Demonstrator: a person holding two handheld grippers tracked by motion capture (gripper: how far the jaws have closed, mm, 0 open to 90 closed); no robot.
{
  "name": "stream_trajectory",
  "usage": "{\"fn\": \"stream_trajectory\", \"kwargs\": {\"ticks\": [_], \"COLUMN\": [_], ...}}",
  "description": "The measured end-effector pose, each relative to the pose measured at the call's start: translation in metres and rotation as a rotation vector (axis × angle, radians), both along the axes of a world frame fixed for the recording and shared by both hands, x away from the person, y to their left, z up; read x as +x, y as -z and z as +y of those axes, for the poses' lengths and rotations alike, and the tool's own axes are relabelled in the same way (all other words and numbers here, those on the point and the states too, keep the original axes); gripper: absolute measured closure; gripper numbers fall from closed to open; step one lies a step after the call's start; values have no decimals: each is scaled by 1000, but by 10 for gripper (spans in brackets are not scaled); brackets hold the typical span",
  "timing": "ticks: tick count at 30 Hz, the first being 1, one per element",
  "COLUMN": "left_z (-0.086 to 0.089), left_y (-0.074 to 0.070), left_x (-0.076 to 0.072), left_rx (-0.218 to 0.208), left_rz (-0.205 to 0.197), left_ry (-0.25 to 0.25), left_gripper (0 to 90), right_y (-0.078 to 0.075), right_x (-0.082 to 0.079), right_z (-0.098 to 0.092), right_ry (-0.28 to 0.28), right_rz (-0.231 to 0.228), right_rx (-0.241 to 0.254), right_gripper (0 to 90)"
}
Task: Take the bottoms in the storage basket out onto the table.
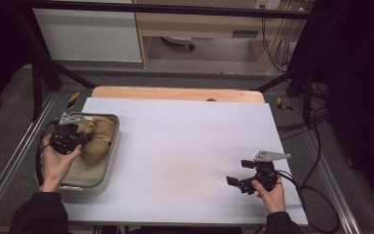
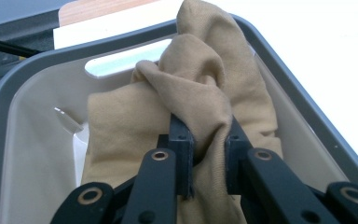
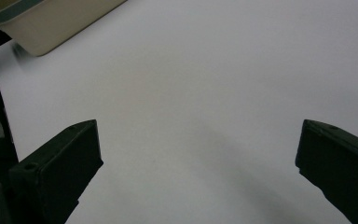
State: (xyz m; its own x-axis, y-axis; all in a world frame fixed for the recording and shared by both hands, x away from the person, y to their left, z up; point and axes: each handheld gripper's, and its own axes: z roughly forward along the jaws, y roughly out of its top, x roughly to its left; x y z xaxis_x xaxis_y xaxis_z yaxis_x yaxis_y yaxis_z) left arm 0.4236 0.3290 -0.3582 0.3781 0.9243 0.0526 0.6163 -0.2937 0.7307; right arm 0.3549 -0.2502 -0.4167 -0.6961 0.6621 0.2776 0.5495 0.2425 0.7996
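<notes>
Both of my grippers are at the table. Nearest me, my right gripper (image 1: 237, 183) sits low over the white sheet (image 1: 185, 141) at its right front, jaws spread wide with nothing between them. My left gripper (image 2: 205, 140) is inside the grey-rimmed bin (image 2: 23, 74) at the sheet's left edge, jaws pinched tight on a raised fold of the tan cloth (image 2: 200, 79). That cloth lies bunched in the bin's far half, its upper end draped against the far rim.

Around my counter (image 1: 185, 146) a black metal frame (image 1: 175, 9), grey floor (image 1: 224, 53) beyond, pale wooden desk (image 1: 199, 24) at the back, white cabinet (image 1: 87, 34) beside it, dark surroundings, dangling cables (image 1: 277, 44).
</notes>
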Motion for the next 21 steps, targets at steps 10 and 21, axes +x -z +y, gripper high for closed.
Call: {"fn": "stream_trajectory", "kwargs": {"ticks": [10,21], "left_z": [2,5], "left_y": [-7,-14], "left_x": [-4,-8], "left_rx": [-13,-19], "left_rz": [-17,-35], "left_ry": [-8,-12], "left_gripper": [789,789], "right_y": [0,0], "right_x": [0,0], "right_z": [0,0], "right_ry": [0,0], "right_rz": [0,-1], "right_rx": [1,1], "right_gripper": [7,7]}}
